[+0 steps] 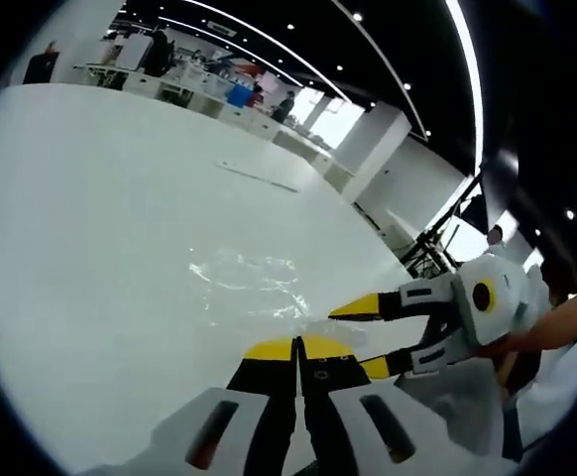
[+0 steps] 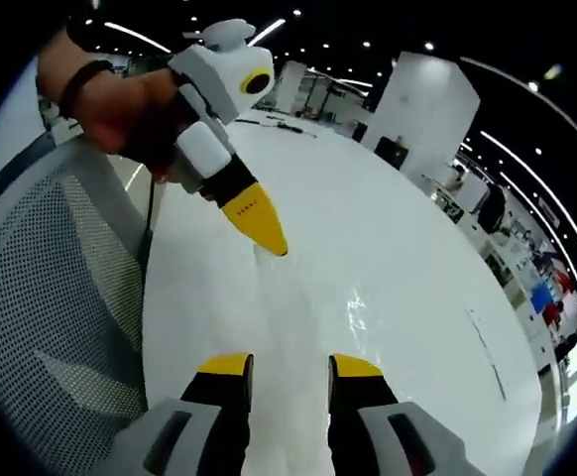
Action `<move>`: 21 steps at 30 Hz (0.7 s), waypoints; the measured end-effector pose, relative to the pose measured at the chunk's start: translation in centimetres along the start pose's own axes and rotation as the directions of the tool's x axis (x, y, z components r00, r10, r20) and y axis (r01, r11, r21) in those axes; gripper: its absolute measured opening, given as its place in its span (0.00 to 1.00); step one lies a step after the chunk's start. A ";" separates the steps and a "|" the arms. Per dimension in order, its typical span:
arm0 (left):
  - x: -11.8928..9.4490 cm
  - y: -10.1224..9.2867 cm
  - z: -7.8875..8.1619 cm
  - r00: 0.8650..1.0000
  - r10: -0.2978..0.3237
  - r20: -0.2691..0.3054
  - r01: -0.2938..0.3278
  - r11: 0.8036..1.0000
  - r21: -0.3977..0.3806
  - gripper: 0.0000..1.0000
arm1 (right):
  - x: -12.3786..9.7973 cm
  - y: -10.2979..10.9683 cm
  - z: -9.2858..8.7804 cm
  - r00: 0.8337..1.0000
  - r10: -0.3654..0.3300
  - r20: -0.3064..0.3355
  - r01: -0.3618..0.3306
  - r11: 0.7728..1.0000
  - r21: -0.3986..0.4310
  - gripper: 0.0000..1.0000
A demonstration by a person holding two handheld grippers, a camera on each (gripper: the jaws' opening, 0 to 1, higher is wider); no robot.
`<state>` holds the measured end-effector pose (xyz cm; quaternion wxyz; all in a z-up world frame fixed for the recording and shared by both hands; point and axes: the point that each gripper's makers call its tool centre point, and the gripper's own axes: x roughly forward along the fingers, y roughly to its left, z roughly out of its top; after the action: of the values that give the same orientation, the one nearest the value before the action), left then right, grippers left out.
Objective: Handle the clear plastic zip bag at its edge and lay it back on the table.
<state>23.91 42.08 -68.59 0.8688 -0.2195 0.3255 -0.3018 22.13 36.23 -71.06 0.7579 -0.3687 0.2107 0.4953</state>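
Observation:
The clear plastic zip bag (image 1: pixel 254 286) lies flat and crinkled on the white table (image 1: pixel 100 228), showing mostly as glints. In the left gripper view my left gripper (image 1: pixel 296 347) has its yellow-tipped jaws pressed together at the bag's near edge, apparently pinching it. My right gripper (image 1: pixel 366 337) comes in from the right, open, its tips beside the same edge. In the right gripper view the bag (image 2: pixel 353 312) gleams ahead of my open right gripper (image 2: pixel 288 369). The left gripper (image 2: pixel 267 230), held by a hand, points its shut tip down onto the table.
A grey mesh chair back (image 2: pixel 51 297) stands close at the left of the right gripper view, next to the table edge. A thin dark strip (image 1: pixel 259 177) lies farther out on the table. Desks and people sit in the far background.

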 end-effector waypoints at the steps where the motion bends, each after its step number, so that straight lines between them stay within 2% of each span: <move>1: -0.1 -0.1 0.0 1.000 -0.001 0.002 0.001 1.000 -0.005 0.00 | 0.0 0.2 0.1 1.000 0.000 0.002 0.000 1.000 -0.003 0.27; 3: -0.3 -0.2 0.1 1.000 0.002 0.005 -0.002 1.000 -0.011 0.00 | 0.1 0.0 0.4 1.000 -0.019 0.004 0.019 0.999 -0.030 0.25; 12: -0.6 -0.5 0.3 1.000 -0.002 0.016 0.003 0.999 -0.040 0.00 | 1.1 1.2 -0.3 0.999 0.008 -0.041 -0.014 0.991 -0.133 0.22; 21: -0.7 -0.7 0.3 1.000 -0.001 0.019 0.002 0.999 -0.051 0.00 | 1.5 2.0 -0.3 0.998 0.020 -0.054 -0.028 0.989 -0.149 0.19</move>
<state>23.45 42.09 -67.62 0.8657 -0.2448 0.3246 -0.2919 20.99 37.30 -72.95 0.7164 -0.4346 0.1972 0.5090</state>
